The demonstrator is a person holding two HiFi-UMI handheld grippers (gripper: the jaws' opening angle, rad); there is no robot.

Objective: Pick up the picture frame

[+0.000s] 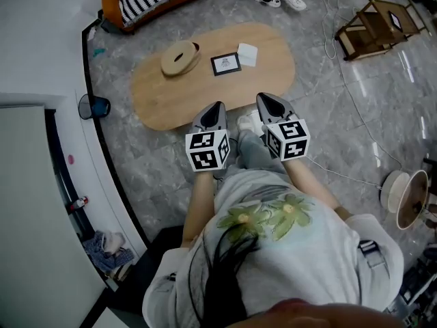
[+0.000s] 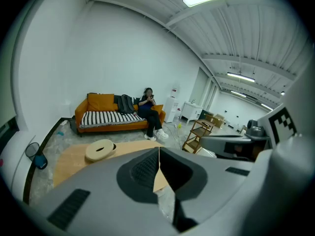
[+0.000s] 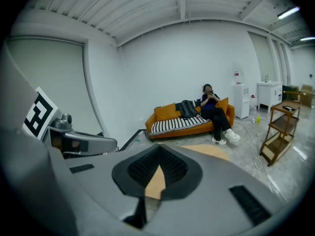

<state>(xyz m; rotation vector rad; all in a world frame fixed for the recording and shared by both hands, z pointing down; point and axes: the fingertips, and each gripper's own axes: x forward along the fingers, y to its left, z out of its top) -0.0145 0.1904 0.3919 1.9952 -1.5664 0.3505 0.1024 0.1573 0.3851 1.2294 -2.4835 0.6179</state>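
A small black picture frame [image 1: 225, 63] lies flat near the middle of the oval wooden table [image 1: 157, 98]. My left gripper [image 1: 219, 104] hovers at the table's near edge, its jaws shut with nothing between them. My right gripper [image 1: 261, 96] is beside it to the right, also shut and empty. Both point toward the table and stand short of the frame. In the left gripper view my left gripper [image 2: 159, 149] has its jaws together; the right gripper view shows my right gripper [image 3: 159, 146] the same way. The frame is hidden in both gripper views.
A round tan disc [image 1: 180, 57] lies left of the frame and a white card [image 1: 247, 54] lies right of it. An orange sofa [image 2: 115, 114] with a seated person [image 2: 150, 113] stands beyond the table. A wooden shelf cart [image 1: 374, 26] stands at the right, with cables on the floor.
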